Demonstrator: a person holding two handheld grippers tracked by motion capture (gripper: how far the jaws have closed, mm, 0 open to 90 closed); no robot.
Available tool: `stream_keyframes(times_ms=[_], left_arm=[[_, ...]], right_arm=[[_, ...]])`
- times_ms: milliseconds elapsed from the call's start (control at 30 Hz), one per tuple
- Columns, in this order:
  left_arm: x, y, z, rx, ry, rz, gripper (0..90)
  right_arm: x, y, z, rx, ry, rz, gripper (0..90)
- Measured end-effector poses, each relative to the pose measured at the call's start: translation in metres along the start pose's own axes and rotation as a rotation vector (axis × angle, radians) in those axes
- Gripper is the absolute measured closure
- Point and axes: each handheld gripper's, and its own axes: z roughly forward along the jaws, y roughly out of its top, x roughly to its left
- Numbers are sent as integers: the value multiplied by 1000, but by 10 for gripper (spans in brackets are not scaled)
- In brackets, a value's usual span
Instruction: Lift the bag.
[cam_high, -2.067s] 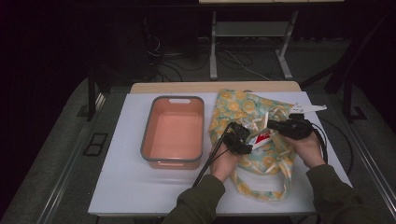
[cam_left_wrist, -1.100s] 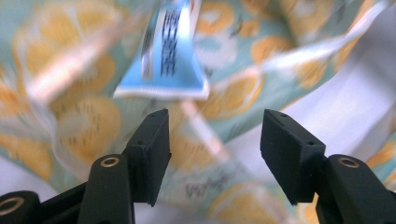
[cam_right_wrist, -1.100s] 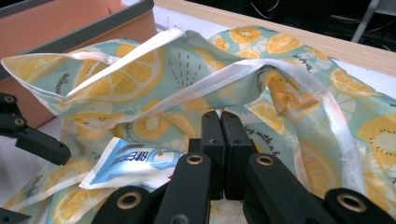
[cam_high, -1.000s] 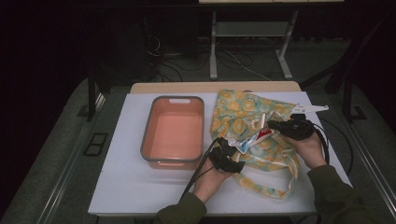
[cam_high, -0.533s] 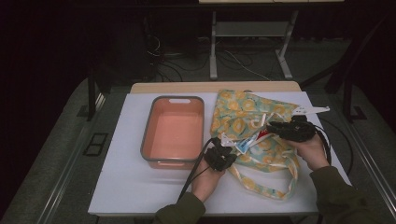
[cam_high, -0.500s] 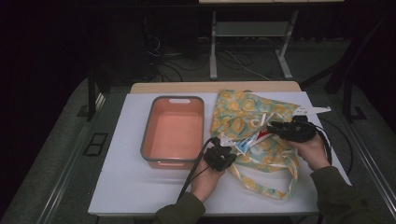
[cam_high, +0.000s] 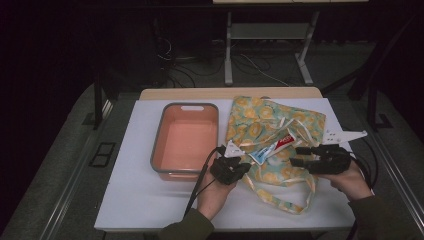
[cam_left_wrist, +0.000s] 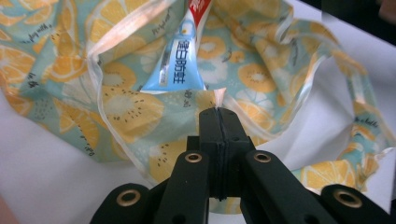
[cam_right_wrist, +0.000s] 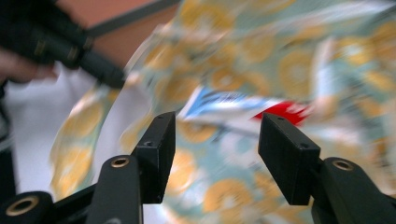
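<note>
A citrus-print fabric bag (cam_high: 272, 122) lies on the right half of the white table. A blue, white and red toothpaste tube (cam_high: 272, 147) pokes out of its mouth, and its flat end is close in the left gripper view (cam_left_wrist: 180, 60). My left gripper (cam_high: 243, 167) is shut on the near edge of the bag (cam_left_wrist: 140, 107), its jaws pressed together over the ribbon hem. My right gripper (cam_high: 296, 156) stands open on the bag's right side, aimed at the tube (cam_right_wrist: 243, 109), which is blurred beyond its jaws (cam_right_wrist: 215, 154).
A salmon tub with a grey rim (cam_high: 159, 145) stands left of the bag, with nothing inside. The bag's long ribbon handles (cam_high: 295, 200) trail toward the table's front edge. Bare white table (cam_high: 140, 200) lies at the front left. The left gripper (cam_right_wrist: 70, 49) appears far off.
My left gripper has drawn back from the bag's middle to its near left edge and shut on the hem. The right gripper has stayed almost in place, open.
</note>
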Motion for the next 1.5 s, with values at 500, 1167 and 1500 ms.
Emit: stream_keyframes(times_ms=[500, 1167, 1500], left_arm=[[13, 10, -22, -81, -1, -49, 895], [41, 34, -38, -188, 13, -46, 895], [54, 52, -44, -260, 11, -64, 895]], right_arm=[[14, -35, 32, 252, 46, -129, 480], [-16, -4, 13, -2, -59, -41, 892], [-23, 25, 6, -129, -82, -22, 893]])
